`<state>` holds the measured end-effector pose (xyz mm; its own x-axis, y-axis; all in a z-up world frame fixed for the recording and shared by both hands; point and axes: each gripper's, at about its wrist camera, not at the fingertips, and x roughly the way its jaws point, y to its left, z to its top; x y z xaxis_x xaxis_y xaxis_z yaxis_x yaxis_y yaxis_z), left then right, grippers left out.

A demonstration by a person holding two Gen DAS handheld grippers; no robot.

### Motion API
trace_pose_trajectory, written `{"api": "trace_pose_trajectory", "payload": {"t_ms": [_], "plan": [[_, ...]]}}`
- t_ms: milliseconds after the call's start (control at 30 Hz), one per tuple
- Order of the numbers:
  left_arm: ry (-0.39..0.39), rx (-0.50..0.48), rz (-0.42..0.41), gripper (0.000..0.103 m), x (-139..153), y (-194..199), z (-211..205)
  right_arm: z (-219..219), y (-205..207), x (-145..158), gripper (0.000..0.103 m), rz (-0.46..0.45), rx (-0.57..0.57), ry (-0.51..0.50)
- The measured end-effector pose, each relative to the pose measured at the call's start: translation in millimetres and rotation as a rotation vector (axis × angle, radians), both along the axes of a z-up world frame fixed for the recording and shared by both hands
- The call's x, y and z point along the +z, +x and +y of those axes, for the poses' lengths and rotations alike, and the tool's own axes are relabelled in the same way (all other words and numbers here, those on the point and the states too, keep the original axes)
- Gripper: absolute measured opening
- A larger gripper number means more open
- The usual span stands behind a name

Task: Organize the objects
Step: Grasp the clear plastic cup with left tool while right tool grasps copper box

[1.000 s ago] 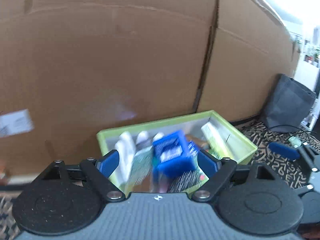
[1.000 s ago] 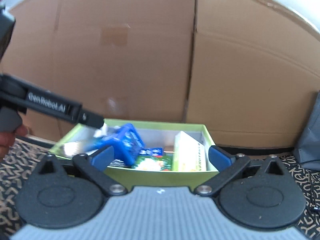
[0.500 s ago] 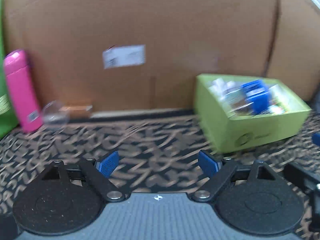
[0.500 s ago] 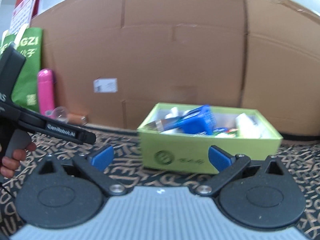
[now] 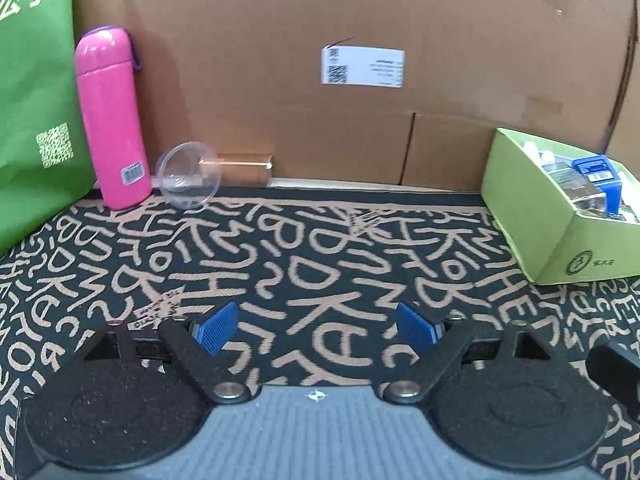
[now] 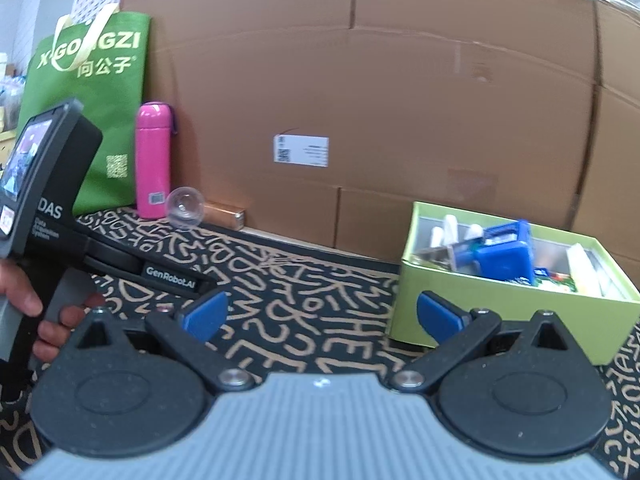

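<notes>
Both my left gripper (image 5: 316,326) and right gripper (image 6: 318,312) stand spread and empty; the pink bottle (image 5: 112,120) and clear cup (image 5: 188,176) lie well ahead, far left.

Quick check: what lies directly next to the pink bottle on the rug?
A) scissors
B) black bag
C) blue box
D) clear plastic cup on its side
D: the clear plastic cup lies tipped on its side right beside the upright pink bottle, at the foot of the cardboard wall.
</notes>
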<state>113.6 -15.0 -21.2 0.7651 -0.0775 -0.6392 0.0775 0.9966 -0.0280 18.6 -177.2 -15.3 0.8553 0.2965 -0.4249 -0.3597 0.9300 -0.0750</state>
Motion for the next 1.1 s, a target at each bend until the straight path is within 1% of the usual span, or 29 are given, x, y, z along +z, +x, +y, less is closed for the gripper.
{"api": "trace_pose_trajectory", "payload": {"t_ms": [133, 200, 267, 367, 467, 533, 600, 633, 667, 700, 733, 767, 800, 867, 967, 1000, 1100], "plan": [[-0.032, 0.014, -0.006, 0.089, -1.2, 12.5, 33.5, 18.9, 13.1, -3.0, 0.103, 0.017, 0.032, -0.018], [-0.053, 0.053, -0.006, 0.089, -1.9, 20.9, 57.1, 30.6, 22.5, -5.5, 0.103, 0.027, 0.053, -0.031], [-0.067, 0.097, -0.028, 0.089, 0.7, 32.1, 78.9, 43.1, 32.8, -9.1, 0.103, 0.03, 0.073, -0.04], [-0.037, 0.141, -0.08, 0.089, 6.5, 57.4, 98.2, 61.0, 50.1, -14.3, 0.103, 0.04, 0.091, -0.029], [0.0, 0.144, -0.111, 0.089, 9.0, 87.8, 105.8, 76.5, 70.3, -19.3, 0.103, 0.058, 0.105, -0.007], [0.021, 0.143, -0.116, 0.084, 7.6, 106.1, 108.1, 84.4, 83.7, -22.1, 0.103, 0.065, 0.112, 0.008], [0.048, 0.133, -0.103, 0.075, 3.0, 123.3, 107.7, 94.2, 100.8, -26.1, 0.102, 0.08, 0.115, 0.014], [0.059, 0.131, -0.093, 0.07, -0.2, 131.1, 107.6, 100.3, 110.4, -28.4, 0.1, 0.089, 0.119, 0.013], [0.063, 0.125, -0.077, 0.05, -3.5, 138.4, 108.2, 106.5, 119.7, -31.1, 0.098, 0.095, 0.124, 0.009], [0.053, 0.108, -0.055, 0.017, -6.9, 144.7, 110.0, 112.8, 128.7, -33.5, 0.094, 0.1, 0.133, 0.004], [0.022, 0.093, -0.02, 0.008, -10.3, 150.7, 115.3, 119.4, 137.8, -35.7, 0.089, 0.103, 0.143, -0.003], [-0.011, 0.094, -0.002, 0.007, -12.0, 151.4, 121.0, 126.4, 148.6, -38.3, 0.086, 0.106, 0.148, -0.009], [-0.033, 0.088, -0.009, 0.006, -11.5, 147.4, 126.3, 132.9, 158.1, -40.3, 0.082, 0.111, 0.145, -0.011], [-0.029, 0.086, -0.034, 0.006, -7.2, 132.1, 134.6, 144.8, 179.0, -44.3, 0.081, 0.133, 0.134, 0.002], [-0.038, 0.082, -0.053, 0.006, -1.3, 106.5, 150.7, 165.4, 210.5, -52.4, 0.081, 0.19, 0.091, 0.053], [-0.047, 0.084, -0.056, 0.006, 0.4, 98.8, 155.9, 172.5, 217.3, -55.1, 0.082, 0.201, 0.074, 0.065], [-0.078, 0.094, -0.076, 0.006, 5.5, 79.4, 168.9, 195.1, 236.1, -62.6, 0.094, 0.235, 0.011, 0.102]]}}
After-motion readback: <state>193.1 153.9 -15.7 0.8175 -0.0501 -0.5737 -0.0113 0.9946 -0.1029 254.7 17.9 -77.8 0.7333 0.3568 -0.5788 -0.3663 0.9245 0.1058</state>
